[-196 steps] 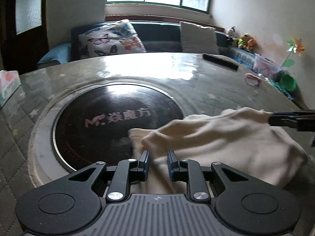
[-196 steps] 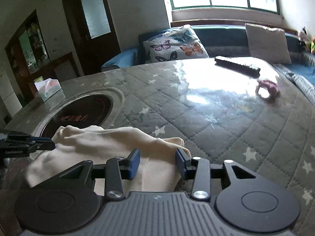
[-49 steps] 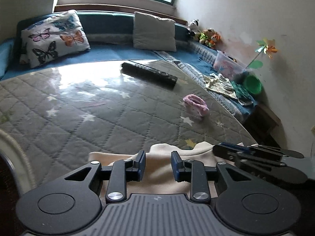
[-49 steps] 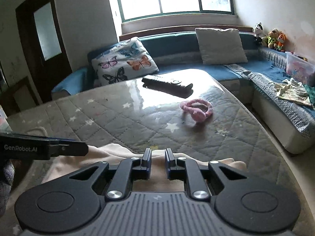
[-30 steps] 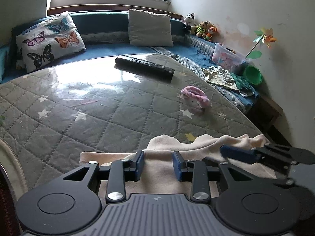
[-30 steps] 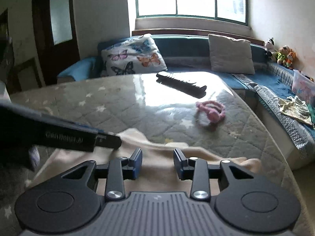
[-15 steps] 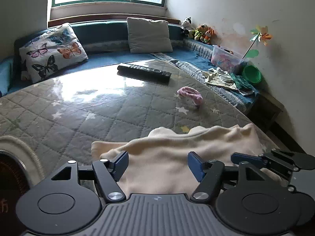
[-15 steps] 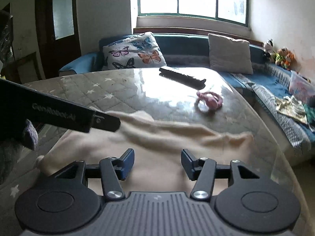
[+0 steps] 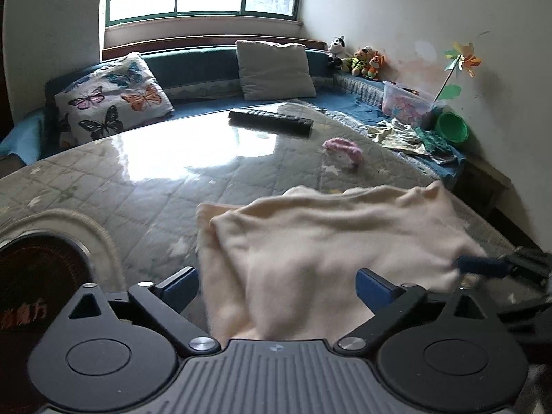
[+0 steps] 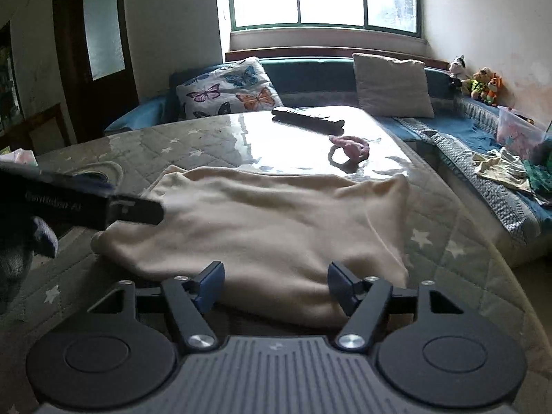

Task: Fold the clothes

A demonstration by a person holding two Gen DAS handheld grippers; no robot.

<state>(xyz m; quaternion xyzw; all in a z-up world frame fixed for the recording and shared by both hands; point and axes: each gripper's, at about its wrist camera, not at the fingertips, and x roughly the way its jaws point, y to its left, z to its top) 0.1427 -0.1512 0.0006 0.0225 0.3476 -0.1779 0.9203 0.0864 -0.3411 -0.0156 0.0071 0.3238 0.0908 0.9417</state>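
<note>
Cream garment (image 10: 269, 227) lies folded flat on the table (image 10: 459, 258), near its right-hand edge, rumpled, a doubled layer showing along its left side in the left wrist view (image 9: 317, 248). Left hand-held gripper (image 9: 277, 284) fingers spread wide apart, either side of the near edge of the cloth, gripping nothing. Right hand-held gripper (image 10: 274, 284) also wide apart, just short of the garment's near edge, empty. Each gripper shows in the other's view: right one's tip at the garment's right corner (image 9: 496, 265), left one over its left end (image 10: 93, 203); contact unclear, blurred. Beyond the garment: pink hair band (image 10: 350, 148), then black remote (image 10: 307, 117), both on the glossy tabletop. Round dark inset plate (image 9: 34, 276) sits left of the cloth. Behind the table, a blue sofa (image 10: 448, 120) with a butterfly pillow (image 10: 226, 89) and a grey pillow (image 10: 391, 84).
</note>
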